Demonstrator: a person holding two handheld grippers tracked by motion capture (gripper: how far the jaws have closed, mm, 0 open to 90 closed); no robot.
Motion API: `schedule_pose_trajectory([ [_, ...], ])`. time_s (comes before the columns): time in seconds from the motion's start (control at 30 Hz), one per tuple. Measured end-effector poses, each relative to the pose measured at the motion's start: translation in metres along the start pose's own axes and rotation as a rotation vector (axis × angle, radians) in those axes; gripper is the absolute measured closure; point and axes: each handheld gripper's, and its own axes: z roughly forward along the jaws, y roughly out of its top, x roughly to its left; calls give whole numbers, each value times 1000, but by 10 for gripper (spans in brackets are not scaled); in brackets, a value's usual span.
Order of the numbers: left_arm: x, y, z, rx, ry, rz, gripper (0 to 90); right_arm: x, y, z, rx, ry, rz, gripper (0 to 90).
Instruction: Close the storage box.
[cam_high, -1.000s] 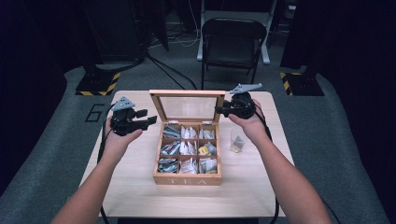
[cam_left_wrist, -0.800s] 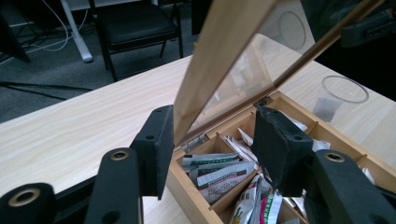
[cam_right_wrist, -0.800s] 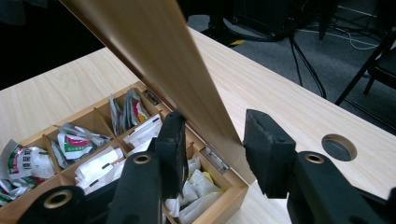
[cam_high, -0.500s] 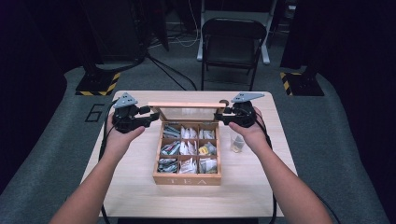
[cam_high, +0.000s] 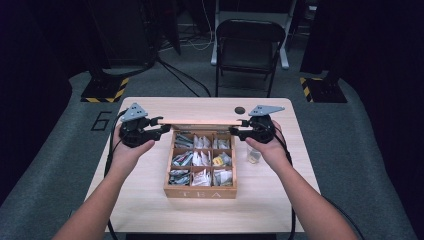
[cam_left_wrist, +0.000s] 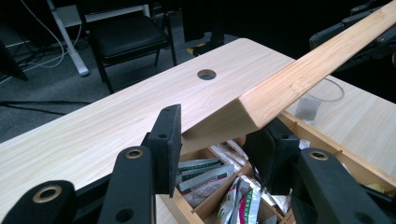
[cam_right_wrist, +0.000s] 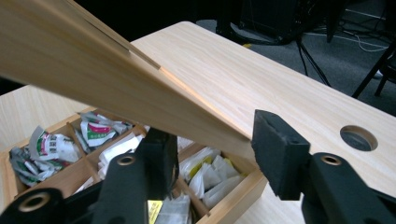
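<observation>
A wooden tea box (cam_high: 200, 192) stands mid-table, its compartments full of tea packets (cam_high: 200, 160). Its lid (cam_high: 205, 122) hangs half lowered, close to level above the back row. My left gripper (cam_high: 162, 126) is at the lid's left corner. In the left gripper view the jaws (cam_left_wrist: 217, 140) have just been closing and the pads (cam_left_wrist: 169, 135) press on that corner (cam_left_wrist: 243, 114). My right gripper (cam_high: 239, 127) is at the lid's right corner. Its jaws (cam_right_wrist: 215, 149) have just been opening, and the corner (cam_right_wrist: 201, 121) sits between them with a gap at the outer pad (cam_right_wrist: 275, 154).
A small clear plastic cup (cam_high: 253, 156) stands just right of the box, below my right hand. A round cable hole (cam_high: 240, 110) lies in the table (cam_high: 150, 210) behind the lid. A folding chair (cam_high: 247, 45) stands beyond the far edge.
The lid has swung down from upright to nearly level over the box. Both hands came down and toward me with it, staying at its two corners.
</observation>
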Motion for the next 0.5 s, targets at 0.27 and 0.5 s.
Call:
schedule_pose_trajectory([
  [0.27,-9,-19,-6,-5,-12,-1,547,17,-9,-12,3,8,-24,456],
  [0.5,-16,-34,-10,-1,-18,4,536,28,-19,-20,-3,13,-31,446],
])
